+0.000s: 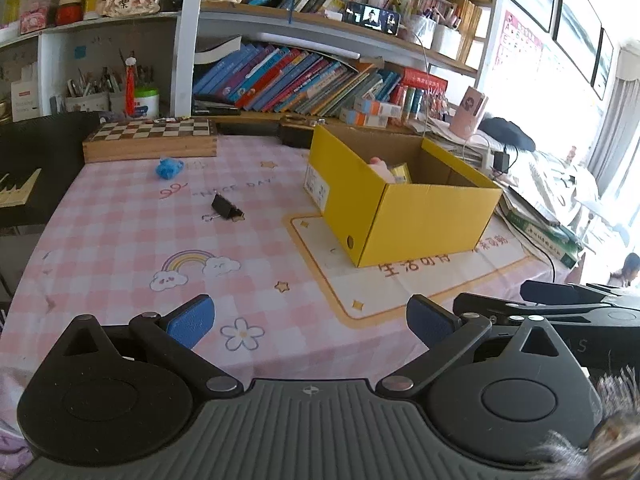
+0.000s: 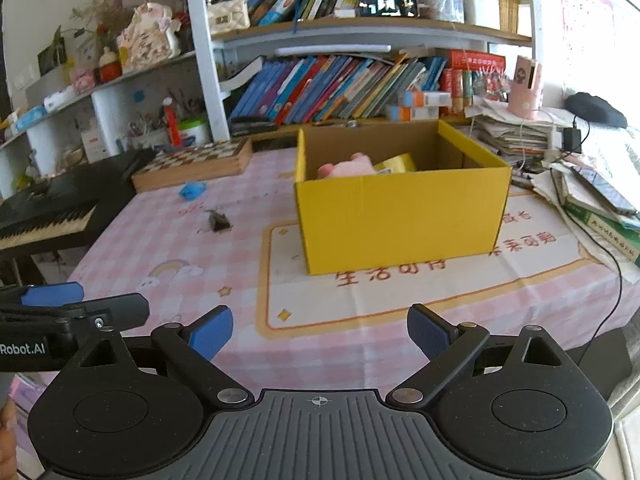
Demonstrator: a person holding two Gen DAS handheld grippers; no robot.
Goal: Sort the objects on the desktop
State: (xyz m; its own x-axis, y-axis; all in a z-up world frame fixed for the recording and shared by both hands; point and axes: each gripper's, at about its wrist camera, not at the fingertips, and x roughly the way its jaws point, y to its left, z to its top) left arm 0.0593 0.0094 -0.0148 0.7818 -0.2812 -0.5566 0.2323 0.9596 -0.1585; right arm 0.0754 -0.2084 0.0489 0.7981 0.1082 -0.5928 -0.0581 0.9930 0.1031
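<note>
Partway sorted: yellow box [image 2: 400, 216] already holds a pink toy [image 2: 348, 165], while binder clip [image 1: 226, 212] and blue item [image 1: 168, 168] remain on the tabletop [image 1: 120, 248]; left tool [image 1: 310, 320] and right tool [image 2: 320, 330] gape empty.

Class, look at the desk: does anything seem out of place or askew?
Two items lie loose on the tablecloth, outside the yellow box: a black binder clip tipped on its side and a small blue object near the chessboard.
</note>
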